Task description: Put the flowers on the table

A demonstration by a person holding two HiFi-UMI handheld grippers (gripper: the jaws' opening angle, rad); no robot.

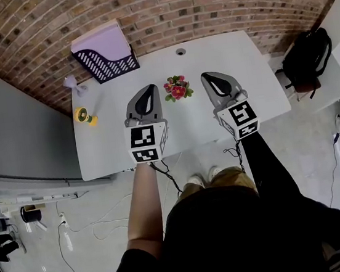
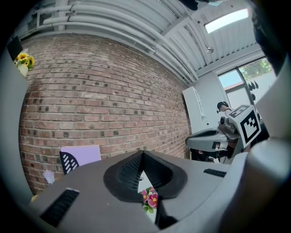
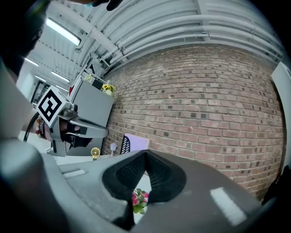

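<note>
A small bunch of pink and red flowers with green leaves point(image 1: 177, 88) stands on the white table point(image 1: 248, 72), between my two grippers. The left gripper point(image 1: 150, 89) hovers just left of the bunch, its jaws shut with nothing in them. Just right of the bunch, the right gripper point(image 1: 207, 76) is also shut and empty. In the left gripper view the flowers point(image 2: 150, 199) show low down behind the closed tips point(image 2: 142, 153). The right gripper view has the flowers point(image 3: 137, 200) below its closed tips point(image 3: 145, 154). Neither gripper touches the flowers.
A purple and black file tray point(image 1: 104, 54) sits at the table's far left corner. A small yellow object point(image 1: 84, 116) and a small white one point(image 1: 71, 83) stand near the left edge. A black backpack point(image 1: 307, 58) rests right of the table. Cables lie on the floor point(image 1: 107, 227).
</note>
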